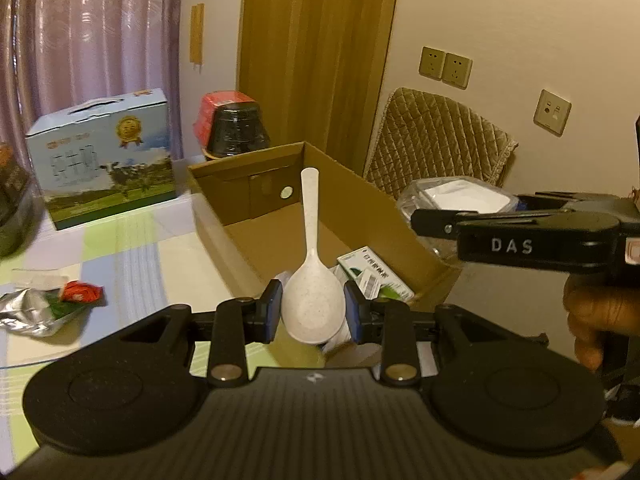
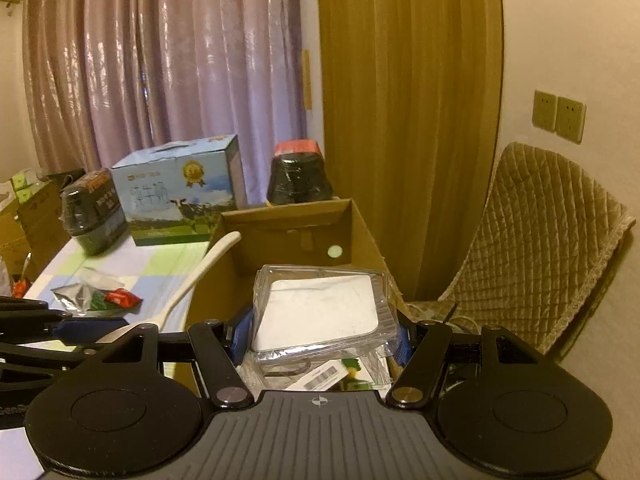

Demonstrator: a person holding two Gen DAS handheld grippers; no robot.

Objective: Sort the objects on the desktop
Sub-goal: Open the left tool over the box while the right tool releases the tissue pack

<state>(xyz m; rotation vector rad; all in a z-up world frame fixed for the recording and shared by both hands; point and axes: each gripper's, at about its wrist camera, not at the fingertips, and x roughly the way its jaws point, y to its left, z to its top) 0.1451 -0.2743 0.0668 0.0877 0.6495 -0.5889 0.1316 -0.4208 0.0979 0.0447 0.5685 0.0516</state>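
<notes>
My left gripper point(image 1: 313, 312) is shut on the bowl of a white rice spoon point(image 1: 312, 264), handle pointing away, held over the near end of an open cardboard box point(image 1: 248, 168). The spoon also shows in the right wrist view point(image 2: 200, 276). My right gripper point(image 2: 320, 336) is shut on a clear plastic case with a white pad inside point(image 2: 320, 312), held over the same box point(image 2: 288, 216). A green and white carton point(image 1: 376, 276) lies inside the box. The right gripper shows at the right of the left wrist view point(image 1: 520, 232).
On the checked tablecloth point(image 1: 132, 248) lie a silver packet and red wrapper point(image 1: 60, 300). A blue milk carton box point(image 1: 104, 160) and black wrapped jars point(image 1: 236, 128) point(image 2: 92, 212) stand behind. A quilted chair point(image 2: 540, 240) stands to the right by the wall.
</notes>
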